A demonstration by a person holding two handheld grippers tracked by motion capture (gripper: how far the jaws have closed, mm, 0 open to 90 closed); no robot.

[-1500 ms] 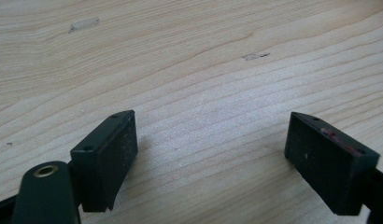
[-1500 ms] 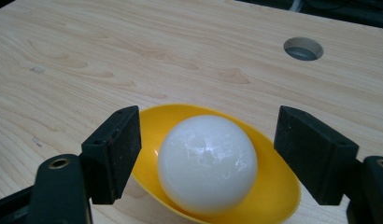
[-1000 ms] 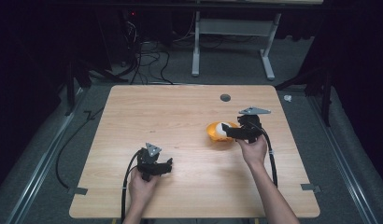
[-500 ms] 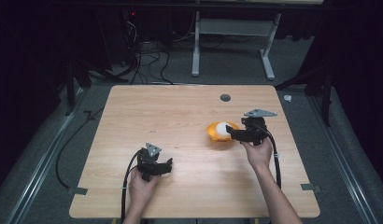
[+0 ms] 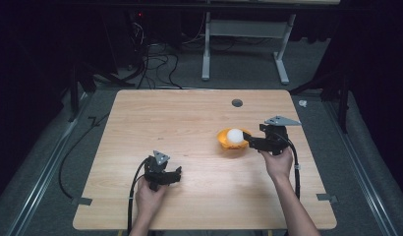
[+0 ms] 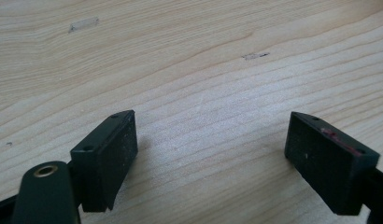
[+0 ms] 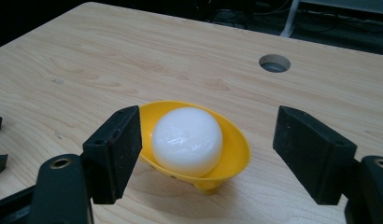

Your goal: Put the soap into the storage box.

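A pale wooden table (image 5: 189,123) carries the work, with a round cable hole (image 5: 237,103) set near its far edge. Toward the right edge, about halfway between the near and far edges, a small yellow bowl (image 5: 224,141) is seen standing on a short foot, tipped slightly, with a white ball (image 5: 234,136) resting inside it.

The bowl is judged to be thin, stiff plastic: light, smooth, and likely to slide or tip on its narrow foot if pushed from one side. The ball looks glossy and rounded, so it is expected to be slippery and to roll out if the bowl is tilted. The firmest hold is judged to be across the bowl's rim (image 7: 236,135), with one pad inside and one outside the wall, or else across the ball's widest part.

The right gripper (image 5: 249,143) is held level just beside the bowl, pointing at it from the right edge's side, with the hand (image 5: 277,162) behind it. Its jaws have just been opening, and in the right gripper view they are seen parted to either side of the bowl, pressing on nothing.

The left gripper (image 5: 177,173) is rested near the near edge, left of centre, angled down at bare wood, its jaws spread and empty.
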